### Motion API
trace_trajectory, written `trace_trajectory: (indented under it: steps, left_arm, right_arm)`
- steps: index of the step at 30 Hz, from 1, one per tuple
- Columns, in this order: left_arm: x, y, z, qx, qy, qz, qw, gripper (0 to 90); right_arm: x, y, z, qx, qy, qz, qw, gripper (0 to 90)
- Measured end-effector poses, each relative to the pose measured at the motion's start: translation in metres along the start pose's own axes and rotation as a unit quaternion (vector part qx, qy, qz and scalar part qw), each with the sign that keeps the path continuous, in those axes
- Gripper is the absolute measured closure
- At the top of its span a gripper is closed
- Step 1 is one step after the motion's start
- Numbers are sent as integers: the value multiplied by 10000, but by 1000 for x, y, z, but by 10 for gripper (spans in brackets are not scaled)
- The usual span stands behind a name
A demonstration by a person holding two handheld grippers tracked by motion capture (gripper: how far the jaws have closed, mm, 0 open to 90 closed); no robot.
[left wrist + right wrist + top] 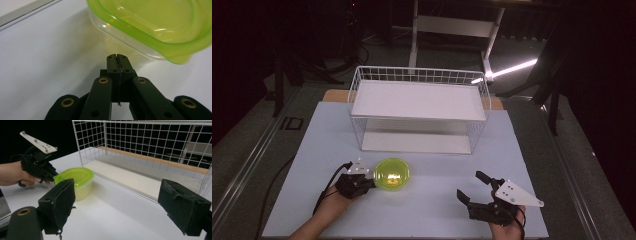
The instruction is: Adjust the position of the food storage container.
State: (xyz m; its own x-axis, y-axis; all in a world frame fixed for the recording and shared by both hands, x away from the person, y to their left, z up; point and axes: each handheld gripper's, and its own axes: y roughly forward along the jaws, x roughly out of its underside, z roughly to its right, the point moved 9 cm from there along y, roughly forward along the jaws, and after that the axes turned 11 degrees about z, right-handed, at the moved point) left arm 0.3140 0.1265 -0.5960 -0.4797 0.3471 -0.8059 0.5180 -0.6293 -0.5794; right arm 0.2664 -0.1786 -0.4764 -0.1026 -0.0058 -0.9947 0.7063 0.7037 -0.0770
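Observation:
A clear plastic container with a lime-green lid (392, 173) stands on the white table top, in front of the wire rack. My left gripper (369, 182) lies just left of it, shut with nothing between the jaws. In the left gripper view the shut tips (116, 58) sit low against the container's side, under the overhanging lid rim (150, 27). My right gripper (470, 184) rests open near the front right of the table, well apart from the container. In the right gripper view its pads (60, 202) stand wide, and the container (75, 180) and the left gripper (53, 178) show beyond them.
A white wire rack (419, 107) with an upper shelf and a lower white board stands across the back of the table; its mesh wall (150, 150) rises close ahead of the right gripper. The table's front edge (402, 235) is near both hands. Dark floor surrounds the table.

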Motion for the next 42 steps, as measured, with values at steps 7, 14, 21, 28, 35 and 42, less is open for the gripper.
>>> trace_trajectory:
  steps: [7, 14, 21, 28, 35, 42]
  left_arm:
    - [-7, -1, -8, -39, -159, 76, 9998, 900]
    - [-10, 12, -3, 14, -170, 43, 9998, 900]
    - [-17, 30, 8, 156, -158, -12, 9998, 900]
    - [-28, 46, 26, 308, -39, -17, 9995, 900]
    - [-35, 58, 33, 367, -23, -7, 9993, 900]
    - [-44, 69, 40, 438, -48, 20, 9990, 900]
  right_arm:
    - [0, 0, 2, 23, -4, 14, 10000, 141]
    - [-1, -1, 0, -1, -17, 13, 10000, 141]
    - [2, 0, 1, -13, -14, -36, 10000, 141]
    - [2, -1, 3, 6, -24, -29, 10000, 141]
    - [1, -1, 3, -21, -19, -5, 10000, 141]
    - [1, -2, 3, -37, -39, -17, 10000, 141]
